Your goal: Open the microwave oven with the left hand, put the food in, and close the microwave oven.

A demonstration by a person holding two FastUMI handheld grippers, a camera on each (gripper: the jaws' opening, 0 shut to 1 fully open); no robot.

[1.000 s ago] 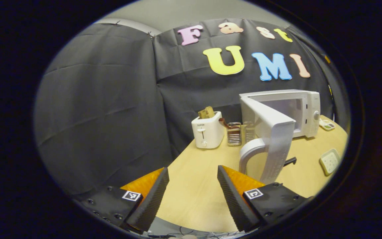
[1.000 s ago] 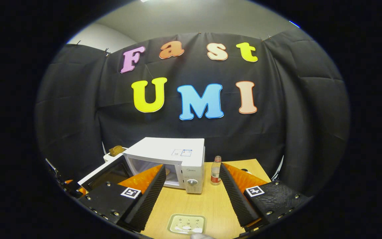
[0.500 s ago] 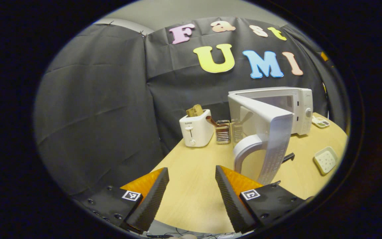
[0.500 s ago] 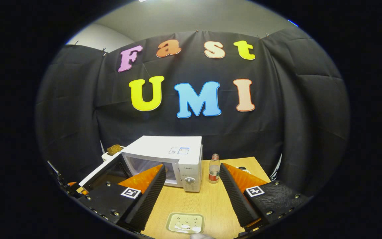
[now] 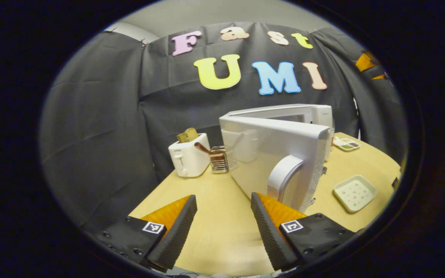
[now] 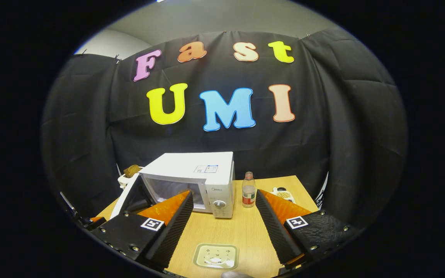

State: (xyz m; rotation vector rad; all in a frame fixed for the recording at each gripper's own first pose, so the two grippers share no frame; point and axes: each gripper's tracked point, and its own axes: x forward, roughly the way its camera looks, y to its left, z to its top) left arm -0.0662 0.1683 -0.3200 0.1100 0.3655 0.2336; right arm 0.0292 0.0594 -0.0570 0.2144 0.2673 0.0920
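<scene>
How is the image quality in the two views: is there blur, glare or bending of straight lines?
Left gripper view: sharp, with a soft sheen on the microwave door; the table edge bows from fisheye distortion. Right gripper view: also sharp, evenly lit, no strong glare; the microwave looks small and the table's sides lean inward.

We hold the left gripper (image 5: 222, 227) and the right gripper (image 6: 224, 227) level and pointing forward, each with its jaws spread wide apart and nothing held between them.
</scene>
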